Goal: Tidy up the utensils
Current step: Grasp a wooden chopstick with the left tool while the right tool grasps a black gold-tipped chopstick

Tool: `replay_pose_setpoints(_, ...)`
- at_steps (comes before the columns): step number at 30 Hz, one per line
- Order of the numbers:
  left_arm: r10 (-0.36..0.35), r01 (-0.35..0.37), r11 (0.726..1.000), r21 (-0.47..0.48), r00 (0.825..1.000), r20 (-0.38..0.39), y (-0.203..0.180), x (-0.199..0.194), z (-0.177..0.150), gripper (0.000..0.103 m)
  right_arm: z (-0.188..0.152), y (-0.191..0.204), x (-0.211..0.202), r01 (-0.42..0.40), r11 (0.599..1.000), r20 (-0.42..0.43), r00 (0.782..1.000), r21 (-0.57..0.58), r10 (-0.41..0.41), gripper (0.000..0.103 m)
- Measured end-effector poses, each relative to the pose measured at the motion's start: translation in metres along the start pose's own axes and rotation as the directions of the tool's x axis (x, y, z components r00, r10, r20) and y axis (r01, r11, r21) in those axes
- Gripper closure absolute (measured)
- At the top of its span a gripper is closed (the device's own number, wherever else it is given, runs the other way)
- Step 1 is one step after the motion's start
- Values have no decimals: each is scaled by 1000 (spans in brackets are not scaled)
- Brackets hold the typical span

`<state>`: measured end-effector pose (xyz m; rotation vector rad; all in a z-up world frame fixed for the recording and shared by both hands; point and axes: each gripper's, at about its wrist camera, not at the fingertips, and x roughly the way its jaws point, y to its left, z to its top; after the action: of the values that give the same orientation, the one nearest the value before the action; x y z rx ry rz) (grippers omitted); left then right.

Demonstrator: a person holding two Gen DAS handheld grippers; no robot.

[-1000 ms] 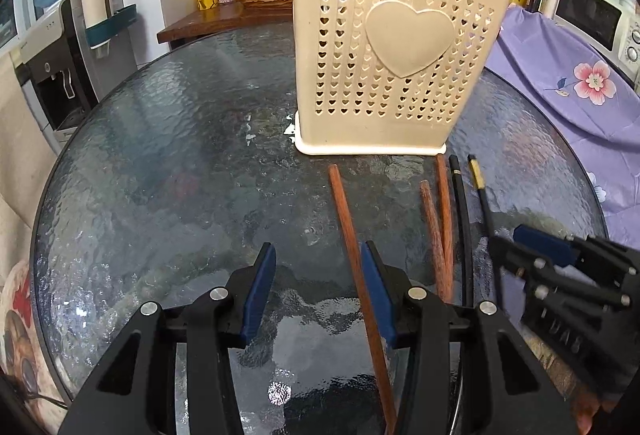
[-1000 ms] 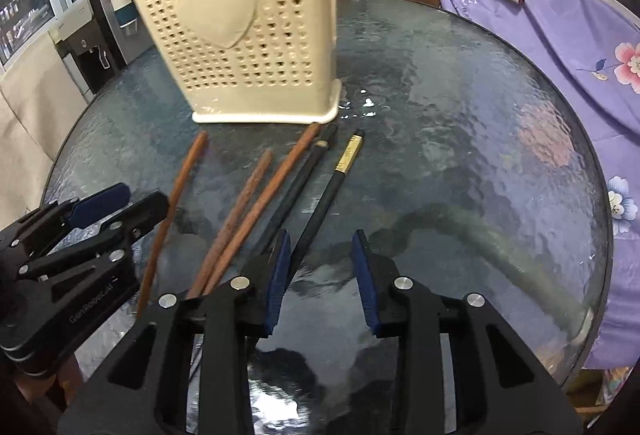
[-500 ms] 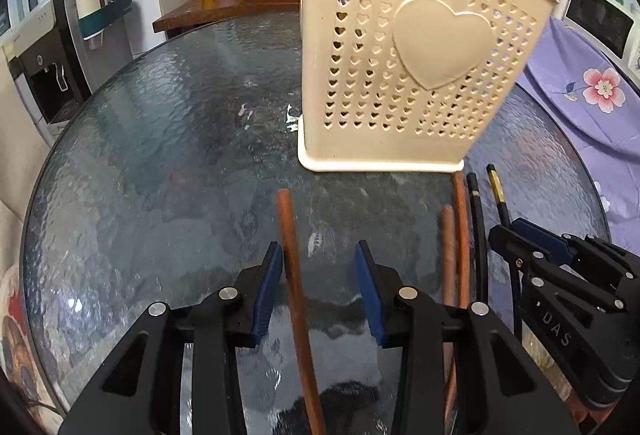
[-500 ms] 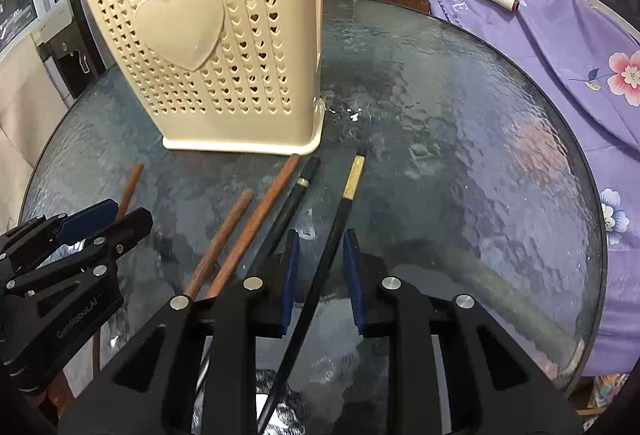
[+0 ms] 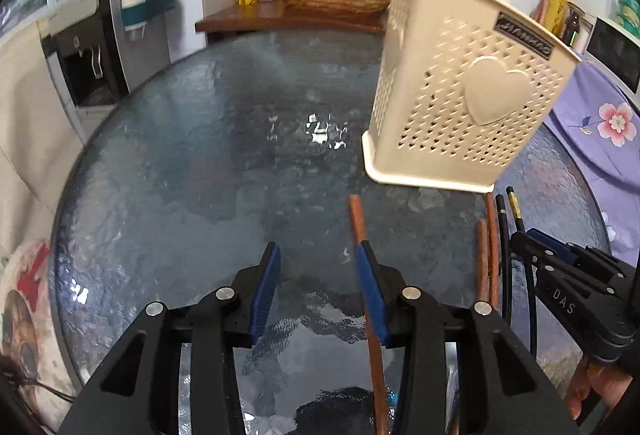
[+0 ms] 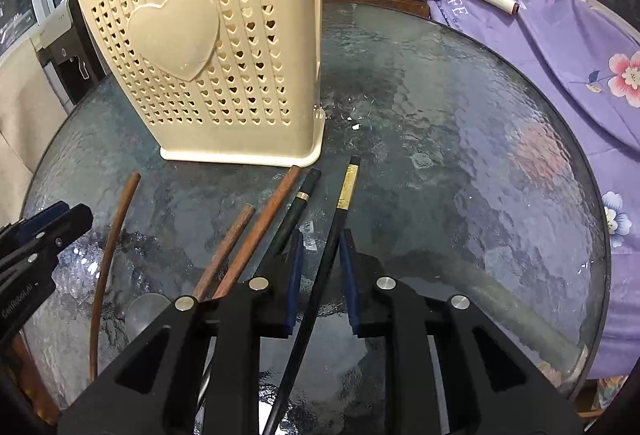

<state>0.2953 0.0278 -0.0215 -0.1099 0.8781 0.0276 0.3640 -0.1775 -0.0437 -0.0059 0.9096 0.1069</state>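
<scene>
chopsticks are lying loose on the glass table (image 6: pixel 460 139) just before the cream holder (image 6: pixel 208 47); thin, stiff, light and likely slippery, so gripping mid-shaft looks safest. the right gripper (image 6: pixel 320 275) is closing narrowly around the black gold-banded chopstick (image 6: pixel 347 187), pads not yet pressing. the left gripper (image 5: pixel 318 291) is standing partly open, the brown chopstick (image 5: pixel 357 219) lying along its right pad.

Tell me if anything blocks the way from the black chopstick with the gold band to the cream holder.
Nothing visible does. The black chopstick lies between the right gripper's closing fingers, its tip pointing past the holder's near corner, with only bare glass table between them.
</scene>
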Motion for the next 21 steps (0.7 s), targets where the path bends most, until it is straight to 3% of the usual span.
replay_pose_setpoints(5,-16,16,1000,18,1000,-12,-12,8,2,55,-4,4,-3,-6,1000,-2,1000,1,6,83)
replay_pose_setpoints(14,44,-40,994,104,999,-28,-34,29,7,56,-2,7,-2,8,1000,-5,1000,-5,-8,84)
replay_pose_setpoints(17,42,-39,992,117,999,-25,-35,30,7,62,0,8,0,12,1000,-5,1000,-3,-12,88)
replay_pose_setpoints(21,43,-39,992,121,999,-29,-32,30,9,81,-1,9,0,11,1000,-1,1000,-7,-11,93)
